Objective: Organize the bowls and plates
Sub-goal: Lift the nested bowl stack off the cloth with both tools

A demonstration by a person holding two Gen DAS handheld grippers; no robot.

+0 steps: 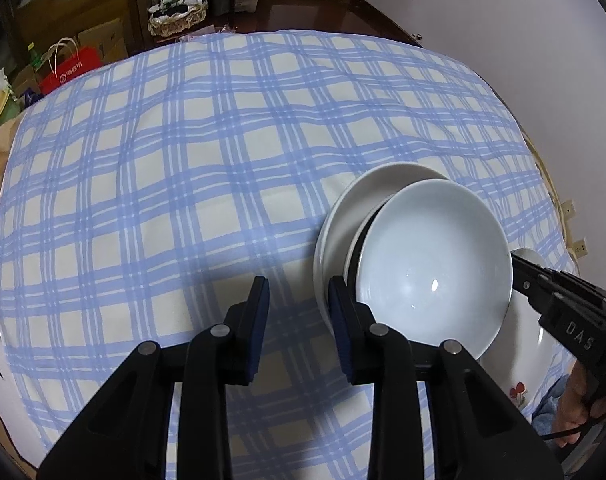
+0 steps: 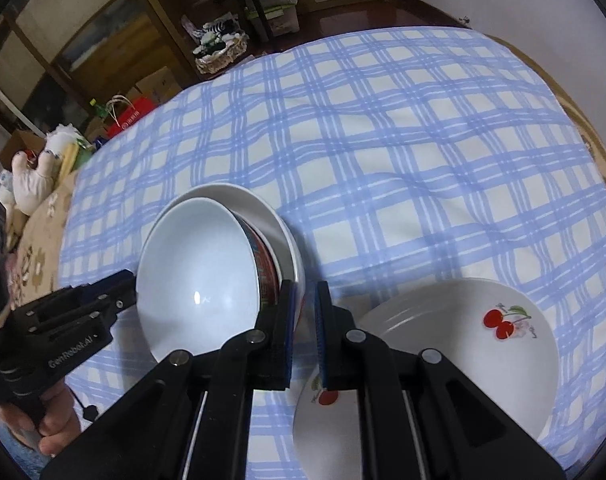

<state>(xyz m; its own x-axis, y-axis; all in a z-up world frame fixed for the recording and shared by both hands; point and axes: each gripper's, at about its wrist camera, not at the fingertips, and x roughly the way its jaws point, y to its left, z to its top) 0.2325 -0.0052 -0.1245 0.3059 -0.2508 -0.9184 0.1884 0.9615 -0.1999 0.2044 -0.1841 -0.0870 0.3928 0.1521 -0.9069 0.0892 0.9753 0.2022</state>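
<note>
A white bowl with a red-patterned outside leans tilted inside a larger white bowl on the checked cloth. My right gripper is at the bowls' right side. Its pads are nearly together, and the larger bowl's rim runs into the narrow gap. My left gripper stands open at the bowls' left side with only cloth between its fingers; its right finger is next to the rims. White dishes with cherry prints are stacked just right of the bowls.
The blue-checked cloth covers a round table whose edge curves along the right. Beyond the far edge stand wooden shelves, a wicker basket and a red paper bag. A hand holds the left gripper's handle.
</note>
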